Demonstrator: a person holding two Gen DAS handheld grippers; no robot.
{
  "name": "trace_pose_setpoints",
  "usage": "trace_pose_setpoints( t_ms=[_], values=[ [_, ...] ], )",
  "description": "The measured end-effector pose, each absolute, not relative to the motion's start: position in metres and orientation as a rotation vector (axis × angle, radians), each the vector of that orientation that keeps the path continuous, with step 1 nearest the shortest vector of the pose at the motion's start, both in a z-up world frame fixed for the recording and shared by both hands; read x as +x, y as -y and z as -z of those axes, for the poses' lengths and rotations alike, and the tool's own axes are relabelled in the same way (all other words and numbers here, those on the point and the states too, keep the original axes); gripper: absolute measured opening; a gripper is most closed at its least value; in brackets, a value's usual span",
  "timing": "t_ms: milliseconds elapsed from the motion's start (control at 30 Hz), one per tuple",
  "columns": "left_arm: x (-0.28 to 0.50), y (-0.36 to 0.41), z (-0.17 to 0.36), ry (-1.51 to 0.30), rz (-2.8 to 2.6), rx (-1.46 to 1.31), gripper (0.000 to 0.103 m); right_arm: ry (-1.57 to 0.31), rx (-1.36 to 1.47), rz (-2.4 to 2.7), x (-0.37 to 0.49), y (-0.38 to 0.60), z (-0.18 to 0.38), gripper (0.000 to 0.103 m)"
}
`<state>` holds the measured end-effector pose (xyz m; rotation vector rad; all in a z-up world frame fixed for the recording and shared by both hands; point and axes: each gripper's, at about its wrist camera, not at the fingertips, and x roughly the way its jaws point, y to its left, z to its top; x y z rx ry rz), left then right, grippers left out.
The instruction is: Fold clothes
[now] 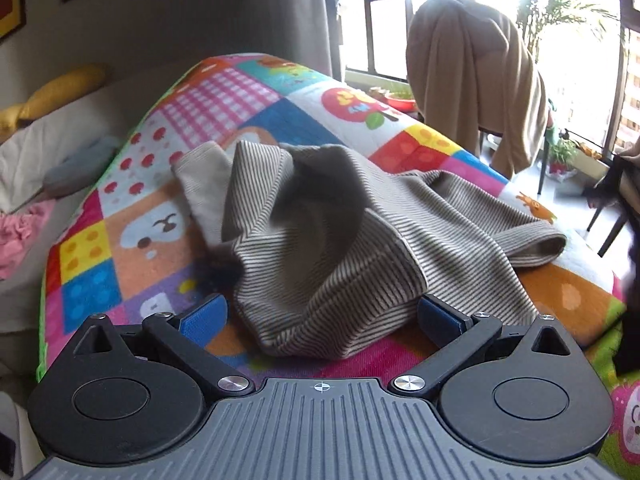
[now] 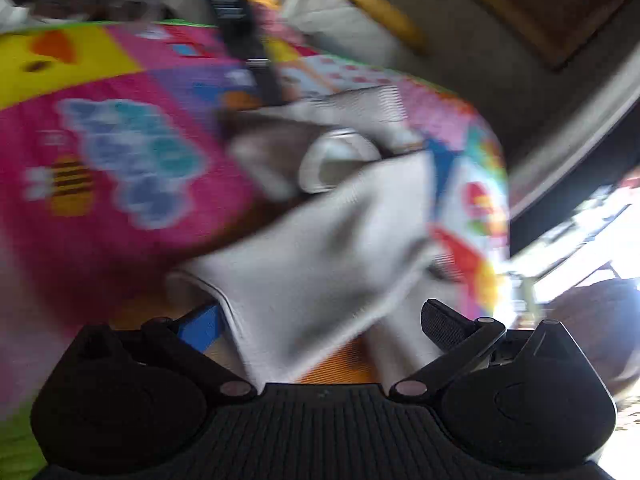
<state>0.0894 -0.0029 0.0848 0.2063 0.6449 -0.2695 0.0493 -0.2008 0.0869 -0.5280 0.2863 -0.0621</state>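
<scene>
Left wrist view alone shows a draped chair [image 1: 476,80]; both hand-held grippers [image 1: 320,312] [image 2: 320,320] gape around the striped garment [image 1: 340,240].

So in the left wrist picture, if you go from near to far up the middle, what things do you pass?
Left gripper with open jaws → crumpled striped garment → colourful patchwork mat → window.
</scene>
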Motion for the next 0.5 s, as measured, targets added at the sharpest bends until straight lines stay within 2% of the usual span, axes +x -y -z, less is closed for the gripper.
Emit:
trace_pose_setpoints(
  t_ms=[167,233,367,500],
  values=[
    [0.085,0.006,-0.091,-0.629,0.295,0.193,0.103,-0.043,-0.463,0.504,0.083,0.227,-0.129,0.103],
    [0.090,0.017,-0.087,-0.628,0.318,0.195,0.103,-0.126,-0.358,0.353,0.074,0.248,-0.134,0.103],
    [0.109,0.040,-0.083,-0.616,0.336,0.192,0.103,-0.420,-0.433,0.180,0.083,0.254,-0.088,0.103],
    [0.136,0.054,-0.074,-0.610,0.239,0.256,0.103,-0.572,-0.503,0.102,0.095,0.248,-0.045,0.103]
  ],
)
